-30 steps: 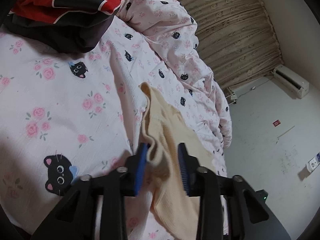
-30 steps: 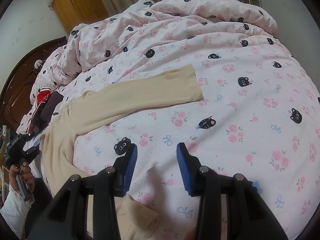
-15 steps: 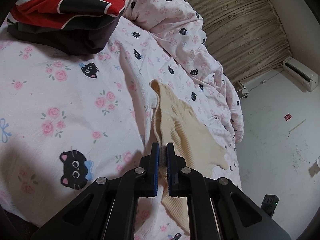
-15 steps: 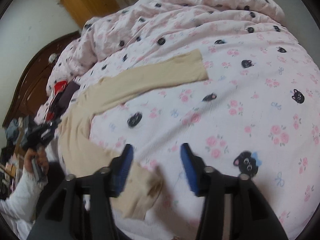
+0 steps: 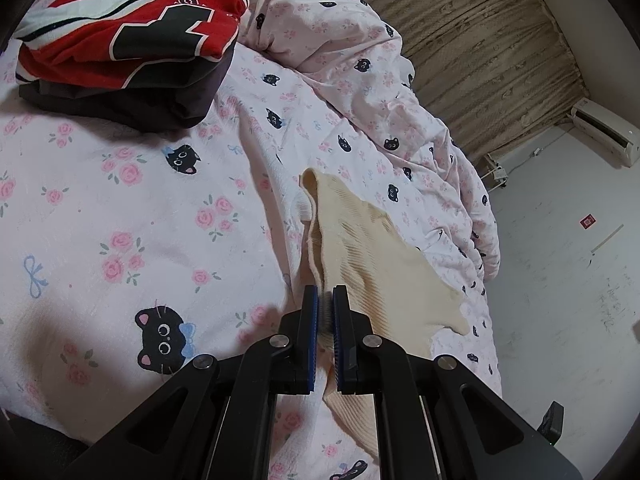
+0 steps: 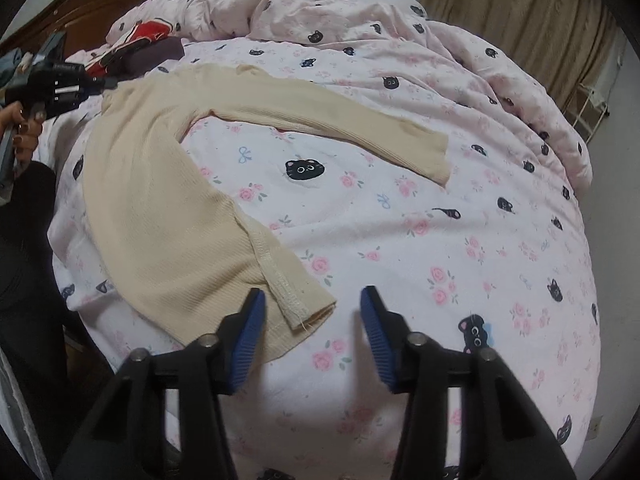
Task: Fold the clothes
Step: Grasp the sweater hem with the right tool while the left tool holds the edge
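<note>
The cream top (image 6: 160, 208) lies spread on the bed (image 6: 460, 248), body toward the near left edge, one long sleeve (image 6: 320, 124) stretched flat across the sheet to the right, the other sleeve's cuff (image 6: 296, 300) lying just ahead of the right claw; no fold is made yet as far as I can see, so the work looks barely begun; both sleeves and the body are left to bring in

The left claw (image 5: 325, 312) is clenched on the top (image 5: 360, 256) at its edge near the collar, the ribbed cloth pinched between the blue pads (image 5: 311, 320); the right claw (image 6: 312, 320) is released, jaws wide, hovering over the sheet with the cuff just between and ahead of its tips, touching nothing that I can tell

A red jersey (image 5: 128, 32) sits on a dark garment (image 5: 132, 104) near the quilt (image 5: 360, 80), perhaps a pile already done; it bears a large black figure edged in white, only part shown, so I cannot read it; a small mark beside it is too blurred to read; no brand or label shows on the top
</note>
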{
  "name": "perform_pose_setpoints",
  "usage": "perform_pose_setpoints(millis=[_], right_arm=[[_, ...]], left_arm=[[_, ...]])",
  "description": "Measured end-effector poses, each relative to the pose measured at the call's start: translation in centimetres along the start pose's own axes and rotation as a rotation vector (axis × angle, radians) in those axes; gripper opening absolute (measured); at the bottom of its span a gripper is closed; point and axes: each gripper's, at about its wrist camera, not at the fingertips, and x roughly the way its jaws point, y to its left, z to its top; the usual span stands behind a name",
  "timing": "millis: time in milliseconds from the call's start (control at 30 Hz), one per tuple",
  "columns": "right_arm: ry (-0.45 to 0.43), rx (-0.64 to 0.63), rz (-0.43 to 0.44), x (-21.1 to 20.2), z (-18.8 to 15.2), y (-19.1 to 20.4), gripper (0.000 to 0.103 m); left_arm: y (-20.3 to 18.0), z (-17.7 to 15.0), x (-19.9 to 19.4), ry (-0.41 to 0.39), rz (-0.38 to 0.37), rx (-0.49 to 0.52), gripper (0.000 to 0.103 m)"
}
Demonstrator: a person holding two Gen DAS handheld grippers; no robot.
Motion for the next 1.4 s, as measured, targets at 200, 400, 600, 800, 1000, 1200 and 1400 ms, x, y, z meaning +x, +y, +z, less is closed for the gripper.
perform_pose_setpoints(millis=[200,400,600,800,1000,1200,1400], right_arm=[[0.022,-0.021,-0.006,0.8,0.3,0.3,0.016],[-0.047,0.116,0.072,-1.0,1.0,-2.4,0.007],[-0.09,0.273,0.136,-2.0,1.7,-6.2,0.007],[-0.017,0.362,0.082,0.1,2.6,-9.1,0.007],[0.056,0.427,0.03,3.3,3.7,-11.5,0.007],[0.099,0.495,0.025,5.6,3.4,-12.6,0.028],[0.03,0.749,0.185,3.4,0.7,-15.8,0.04]], left_arm=[[-0.2,0.2,-0.3,-0.002,0.011,0.004,0.005],[-0.2,0.4,-0.6,-0.006,0.016,0.001,0.005],[-0.5,0.8,-1.0,-0.017,0.022,0.007,0.005],[-0.6,0.7,-1.0,-0.019,0.036,0.009,0.005],[-0.4,0.4,-0.6,-0.011,0.052,0.007,0.005],[-0.1,0.2,-0.1,-0.003,0.065,-0.001,0.005],[0.2,0.2,0.0,0.002,0.064,0.001,0.005]])
